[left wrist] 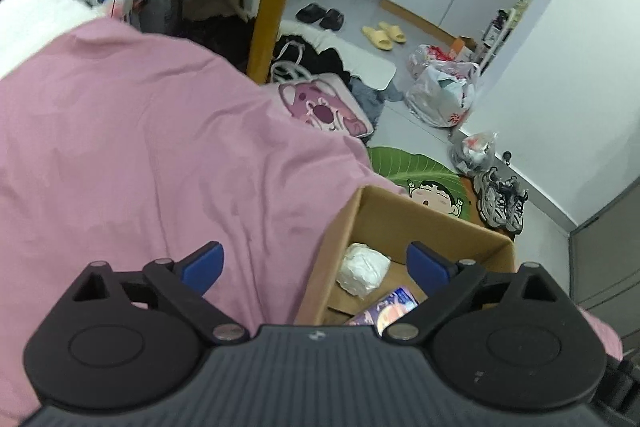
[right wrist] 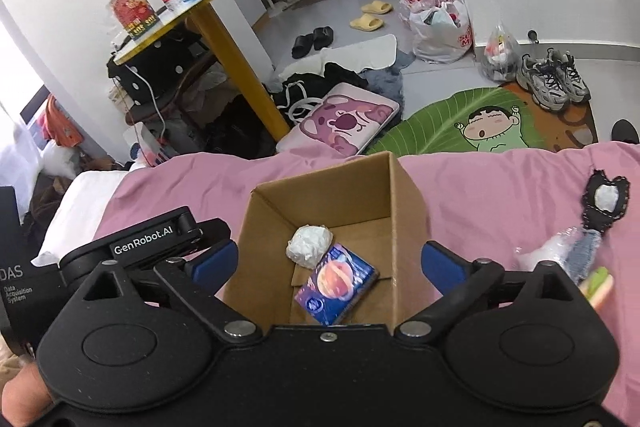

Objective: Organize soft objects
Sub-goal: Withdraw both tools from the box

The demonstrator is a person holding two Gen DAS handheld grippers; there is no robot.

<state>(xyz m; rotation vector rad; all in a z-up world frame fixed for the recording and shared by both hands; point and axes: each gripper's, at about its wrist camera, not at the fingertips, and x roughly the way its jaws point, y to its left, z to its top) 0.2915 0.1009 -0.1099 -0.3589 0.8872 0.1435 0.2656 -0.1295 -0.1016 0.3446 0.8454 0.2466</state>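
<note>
The right gripper [right wrist: 330, 261] hangs with jaws spread wide and empty, right above the cardboard box [right wrist: 404, 211]. Between its fingers, down inside, lie a white soft bundle [right wrist: 309, 242] and a purple packet [right wrist: 336, 285]. The left gripper [left wrist: 314, 267], equally wide and empty, hovers over the pink sheet [left wrist: 140, 147] at the box's left edge.
</note>
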